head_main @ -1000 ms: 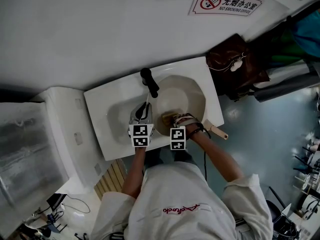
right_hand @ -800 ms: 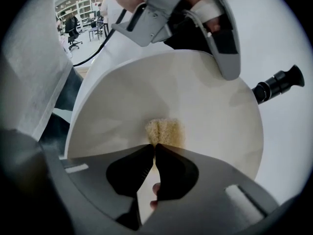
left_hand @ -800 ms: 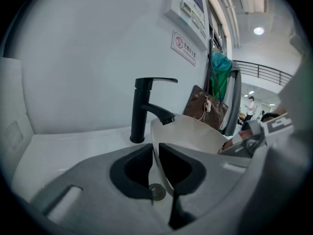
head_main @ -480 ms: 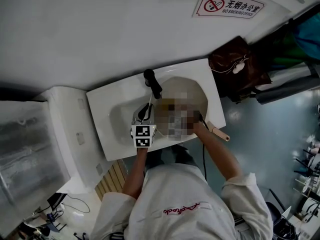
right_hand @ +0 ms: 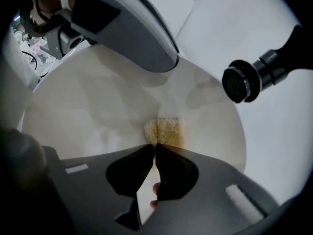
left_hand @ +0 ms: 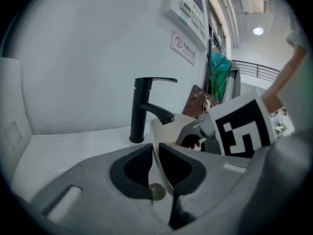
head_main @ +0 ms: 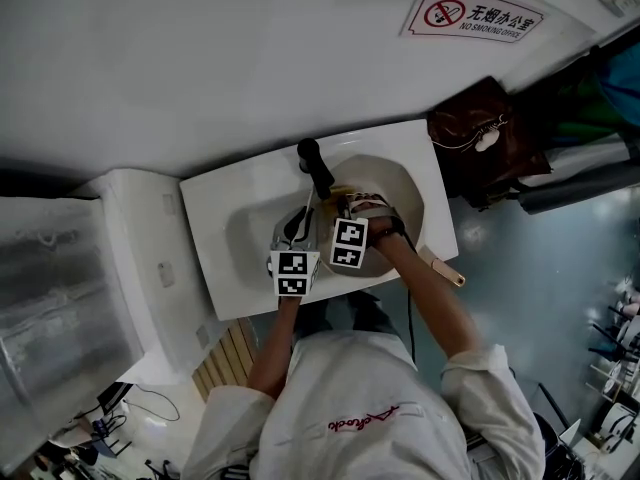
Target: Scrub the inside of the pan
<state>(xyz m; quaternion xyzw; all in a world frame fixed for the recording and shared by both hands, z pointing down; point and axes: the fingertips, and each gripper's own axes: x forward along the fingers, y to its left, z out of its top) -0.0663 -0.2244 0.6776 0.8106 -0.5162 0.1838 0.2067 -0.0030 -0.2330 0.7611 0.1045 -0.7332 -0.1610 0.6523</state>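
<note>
Pan (head_main: 402,196) sits in sink (head_main: 225,208) by black tap (head_main: 315,165). Left gripper (left_hand: 155,153) jaws clamped on its rim. Right gripper (right_hand: 154,151) jaws pinched on yellow sponge (right_hand: 164,131), pressed against pan's inside.

This looks like a wash corner in an office or work building, not a home. A long white sink (head_main: 205,230) with a tall black tap (head_main: 316,169) sits against a plain white wall, and a red and white no-smoking sign (head_main: 473,15) with the word "office" on it is stuck high on that wall. A brown leather bag (head_main: 480,133) sits near the sink's right end, and the person wears a white work coat (head_main: 350,408).
</note>
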